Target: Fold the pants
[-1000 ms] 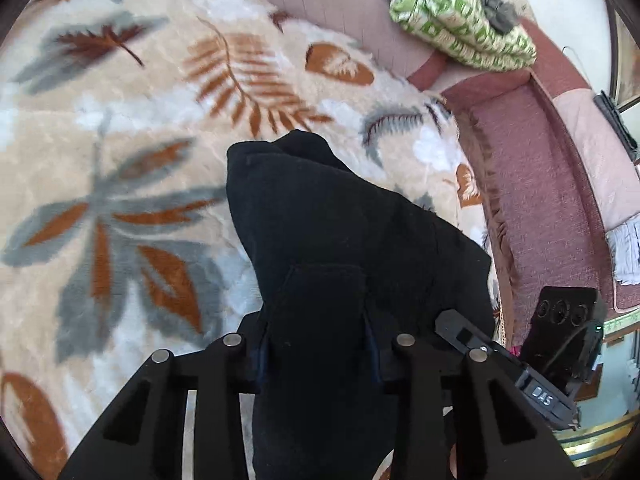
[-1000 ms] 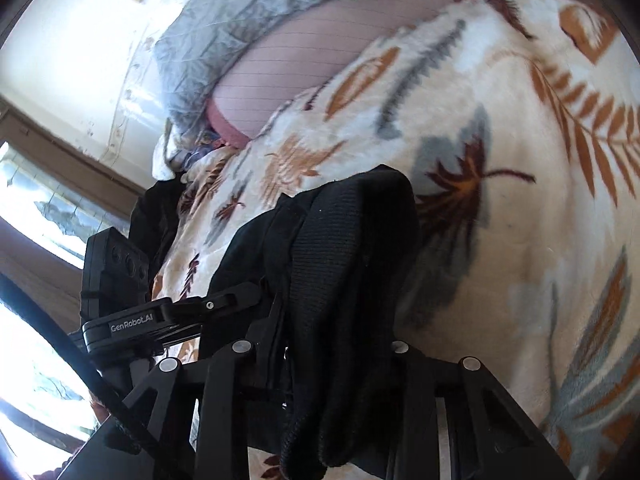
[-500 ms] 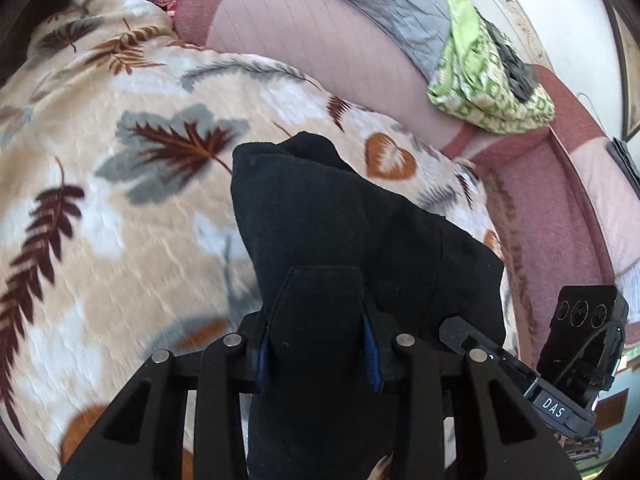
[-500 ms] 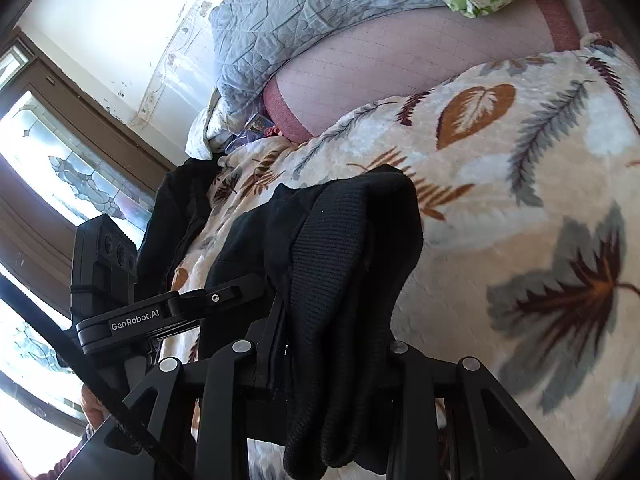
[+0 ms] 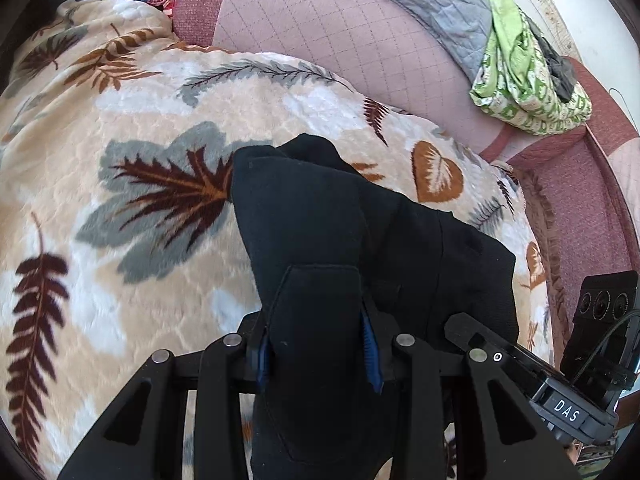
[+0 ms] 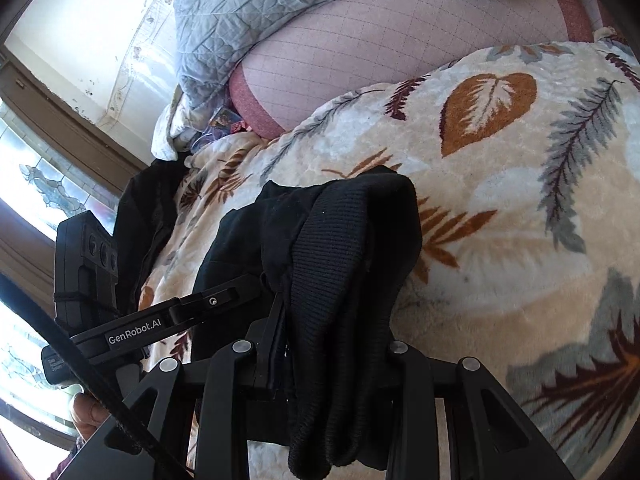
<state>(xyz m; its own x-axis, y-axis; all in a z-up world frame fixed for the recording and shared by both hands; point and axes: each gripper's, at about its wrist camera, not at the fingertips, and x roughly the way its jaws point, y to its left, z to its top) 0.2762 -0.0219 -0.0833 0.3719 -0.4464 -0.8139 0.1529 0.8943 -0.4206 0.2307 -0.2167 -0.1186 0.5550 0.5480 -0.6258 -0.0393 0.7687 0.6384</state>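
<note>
Pants [image 5: 320, 240] clamped in left tongs [image 5: 316, 344] and right tongs [image 6: 324, 344], bunched above blanket [image 5: 120, 240].

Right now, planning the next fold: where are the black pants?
The black pants hang clamped in both grippers, left gripper and right gripper, above the leaf-print blanket.

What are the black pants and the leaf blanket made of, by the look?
Black pants: soft matte knit, probably fleece or cotton jersey; the band shows fine ribbing and limp drape. Leaf blanket: plush synthetic fleece, apparently; fuzzy embossed pile with a slight sheen.
</note>
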